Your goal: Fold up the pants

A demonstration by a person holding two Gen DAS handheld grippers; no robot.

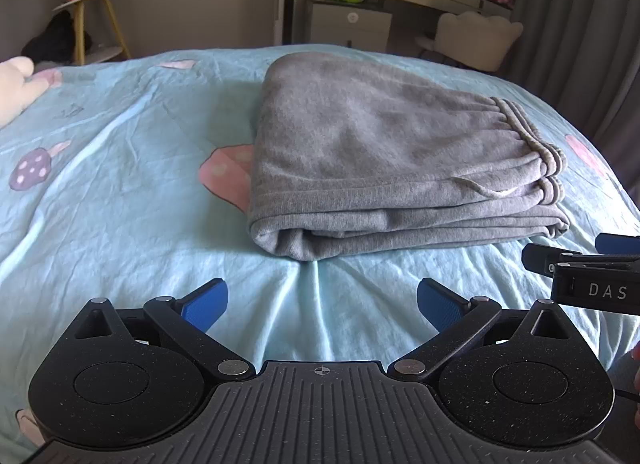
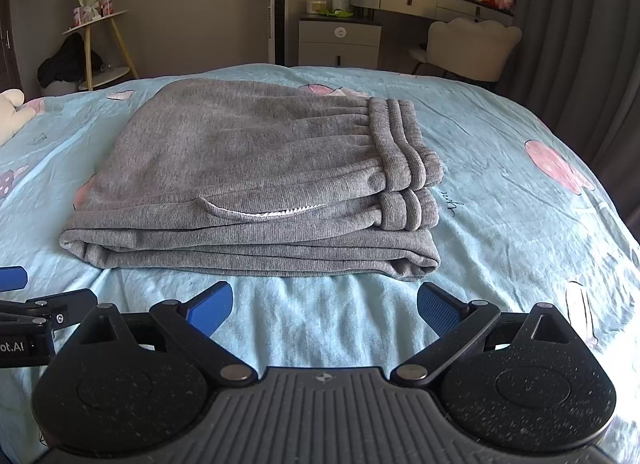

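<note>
Left wrist: my left tool [image 1: 322,306] is spread wide, empty, low over the bed sheet [image 1: 120,203]. One pair of grey sweatpants [image 1: 384,159] sits at 1 o'clock, folded into a stack, so it looks finished. My right tool [image 1: 580,268] shows at 3 o'clock.

Right wrist: right tool [image 2: 324,306] is also spread, empty, clear of the sweatpants [image 2: 256,167] at 12 o'clock. Two waistband layers [image 2: 404,151] stacked.
</note>
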